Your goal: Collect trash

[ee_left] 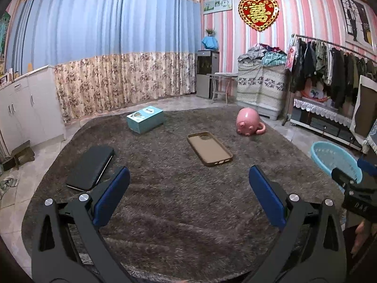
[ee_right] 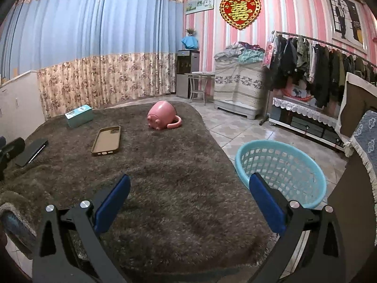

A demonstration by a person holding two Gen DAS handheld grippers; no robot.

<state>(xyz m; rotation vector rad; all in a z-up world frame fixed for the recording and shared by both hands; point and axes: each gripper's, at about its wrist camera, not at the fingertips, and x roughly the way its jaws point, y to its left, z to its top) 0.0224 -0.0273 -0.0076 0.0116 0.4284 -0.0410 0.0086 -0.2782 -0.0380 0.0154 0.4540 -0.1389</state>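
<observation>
1. The left hand-held gripper (ee_left: 188,195) hovers low over a shaggy grey-brown rug (ee_left: 179,200), its blue-padded fingers spread wide with nothing between them.
2. The right hand-held gripper (ee_right: 189,198) hangs over the right part of the same rug, likewise spread wide and empty; its right finger overlaps the near rim of a round light-blue plastic lattice basket (ee_right: 282,165) in the right wrist view.
3. That basket stands on the tiled floor (ee_right: 238,127) just beside the rug's right edge.
4. Four things lie on the rug, all apart from one another and from both grippers.
5. A tan soft phone case (ee_left: 209,148) lies open side up near the middle, ahead of the left gripper.
6. A black flat phone-like slab (ee_left: 90,171) lies at the rug's left side, just ahead of the left gripper's left finger.
7. A teal rectangular cardboard box (ee_left: 145,119) sits at the far left of the rug.
8. A pink pig-shaped ceramic mug (ee_left: 248,122) lies tipped over at the far right of the rug, its handle touching the pile.
9. Beyond the rug hang blue and floral curtains (ee_left: 106,47); a rack of dark clothes (ee_left: 329,70) stands along the pink striped wall to the right.
</observation>
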